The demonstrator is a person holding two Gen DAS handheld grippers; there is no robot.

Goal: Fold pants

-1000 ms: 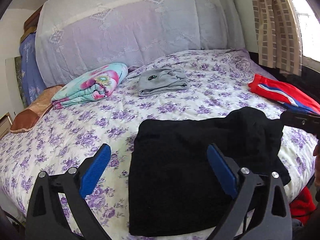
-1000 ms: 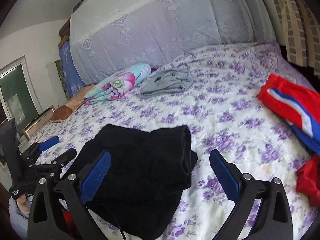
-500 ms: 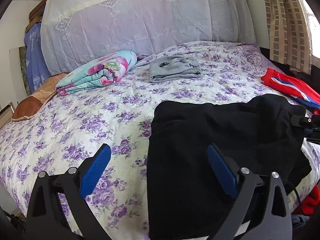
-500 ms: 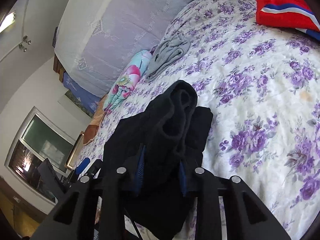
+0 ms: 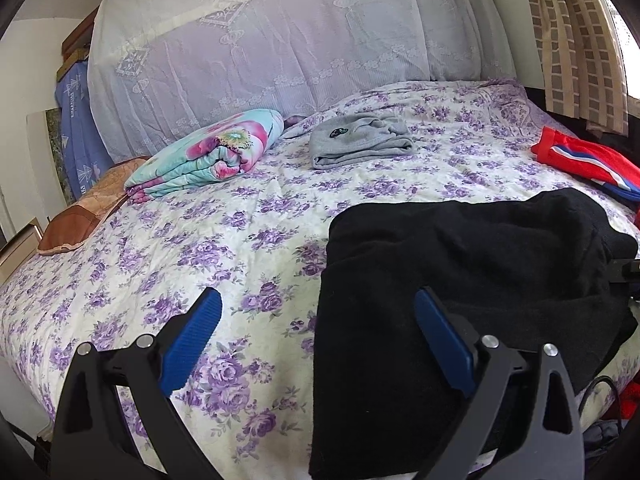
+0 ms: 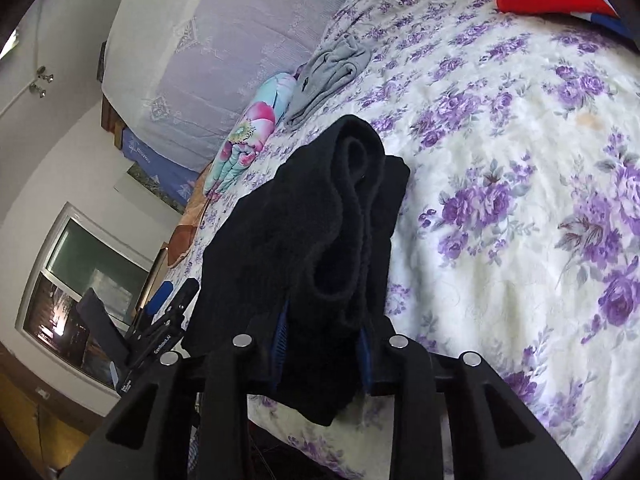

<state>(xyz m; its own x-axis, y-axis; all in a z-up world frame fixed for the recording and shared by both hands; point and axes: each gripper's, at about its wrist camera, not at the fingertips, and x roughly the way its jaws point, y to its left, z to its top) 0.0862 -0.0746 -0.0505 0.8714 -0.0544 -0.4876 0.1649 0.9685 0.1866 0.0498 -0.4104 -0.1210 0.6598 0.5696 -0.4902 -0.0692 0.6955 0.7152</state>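
My right gripper (image 6: 320, 344) is clamped on a bunched fold of the black pants (image 5: 460, 280); my left gripper (image 5: 316, 336) gapes wide, holding nothing.

Soft cloth on the bed, hard plastic on the tools

The black pants (image 5: 460, 280) are thick, matt, fuzzy fleece, clamped in the right gripper (image 6: 322, 344). The bed sheet (image 5: 240, 220) is thin, smooth printed cloth. The grey garment (image 5: 360, 142) looks like soft matt jersey; the red garment (image 5: 580, 160) has a slight sheen. The headboard cover (image 5: 280, 52) is sheer lace. The left gripper (image 5: 318, 336) is matt black plastic with ribbed blue pads (image 5: 192, 340) and shiny metal screws.
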